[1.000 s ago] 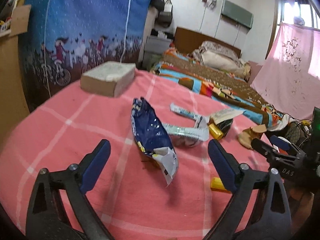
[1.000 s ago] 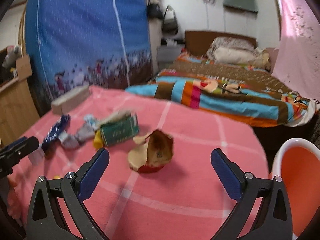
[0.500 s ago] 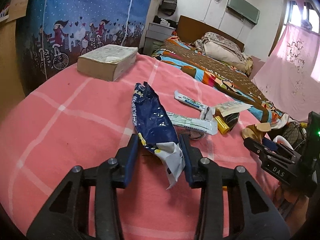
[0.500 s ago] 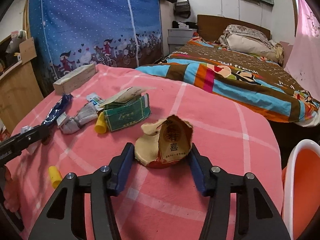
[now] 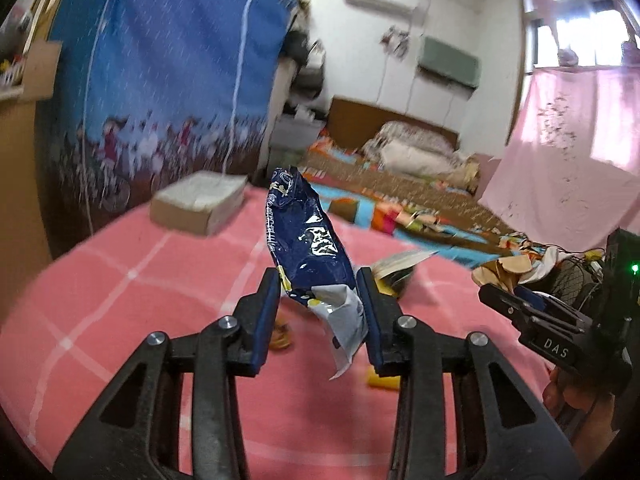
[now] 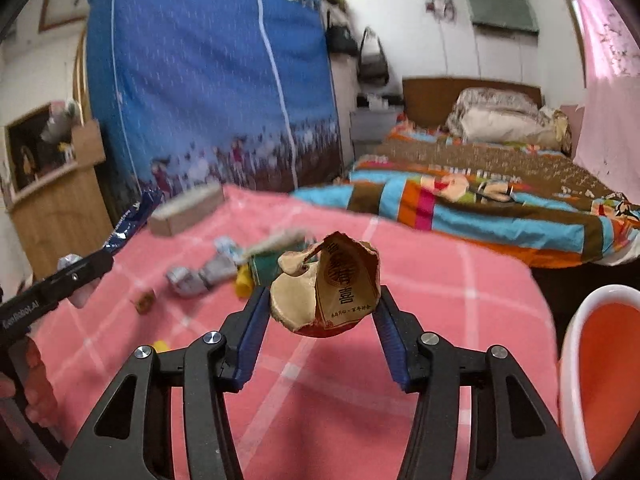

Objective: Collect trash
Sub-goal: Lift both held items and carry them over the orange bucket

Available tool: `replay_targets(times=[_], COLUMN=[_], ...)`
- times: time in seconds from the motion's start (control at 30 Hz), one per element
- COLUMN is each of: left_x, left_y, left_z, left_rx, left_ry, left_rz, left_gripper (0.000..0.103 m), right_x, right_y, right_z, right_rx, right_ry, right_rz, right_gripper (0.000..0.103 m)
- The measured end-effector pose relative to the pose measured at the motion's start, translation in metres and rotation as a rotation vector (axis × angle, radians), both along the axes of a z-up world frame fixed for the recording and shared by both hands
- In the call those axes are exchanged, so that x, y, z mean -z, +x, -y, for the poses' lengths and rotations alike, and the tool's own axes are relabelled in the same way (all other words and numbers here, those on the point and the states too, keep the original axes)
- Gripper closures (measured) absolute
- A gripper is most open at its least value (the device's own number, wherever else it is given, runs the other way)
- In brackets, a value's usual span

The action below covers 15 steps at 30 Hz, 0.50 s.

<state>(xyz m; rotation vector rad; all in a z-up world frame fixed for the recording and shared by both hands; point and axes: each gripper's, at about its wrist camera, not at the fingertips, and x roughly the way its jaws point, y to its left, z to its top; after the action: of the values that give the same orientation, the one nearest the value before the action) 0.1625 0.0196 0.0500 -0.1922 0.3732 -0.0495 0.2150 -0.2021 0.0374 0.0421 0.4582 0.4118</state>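
Note:
My left gripper point(image 5: 320, 300) is shut on a dark blue snack wrapper point(image 5: 304, 240) with a white torn end and holds it up above the pink checked cloth point(image 5: 120, 320). My right gripper point(image 6: 320, 308) is shut on a crumpled tan and red paper carton point(image 6: 336, 288), lifted off the cloth. The left gripper with the blue wrapper also shows at the left of the right wrist view point(image 6: 80, 272). The right gripper shows at the right of the left wrist view point(image 5: 532, 312).
On the cloth lie a green box point(image 6: 276, 264), silver wrappers point(image 6: 200, 276), yellow bits point(image 5: 384, 380) and a thick book point(image 5: 200, 204). An orange and white bin point(image 6: 600, 380) stands at the right. A bed point(image 6: 480, 184) and blue wardrobe point(image 6: 208, 92) lie beyond.
Both grippers closed from wide open onto their items, then lifted them: the left raised the blue wrapper, the right raised the paper carton off the cloth.

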Motion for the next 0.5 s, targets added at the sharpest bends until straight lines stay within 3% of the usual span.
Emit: replay_targets(times=[0.2, 0.5], left_x=[-0.020, -0.045], left_y=[-0.015, -0.019], left_z=[0.037, 0.099], left_rx=[0.083, 0.221], left_ry=[0.063, 0.118], left_rz=[0.140, 0.251], left_gripper=[0.061, 0.061], right_x=[-0.025, -0.057], right_y=[-0.022, -0.059], right_z=[0.031, 0.092], right_rx=[0.053, 0.192], right_ry=[0.079, 0.144], right_rz=[0.151, 0.324], right_gripper=[0.052, 0.052])
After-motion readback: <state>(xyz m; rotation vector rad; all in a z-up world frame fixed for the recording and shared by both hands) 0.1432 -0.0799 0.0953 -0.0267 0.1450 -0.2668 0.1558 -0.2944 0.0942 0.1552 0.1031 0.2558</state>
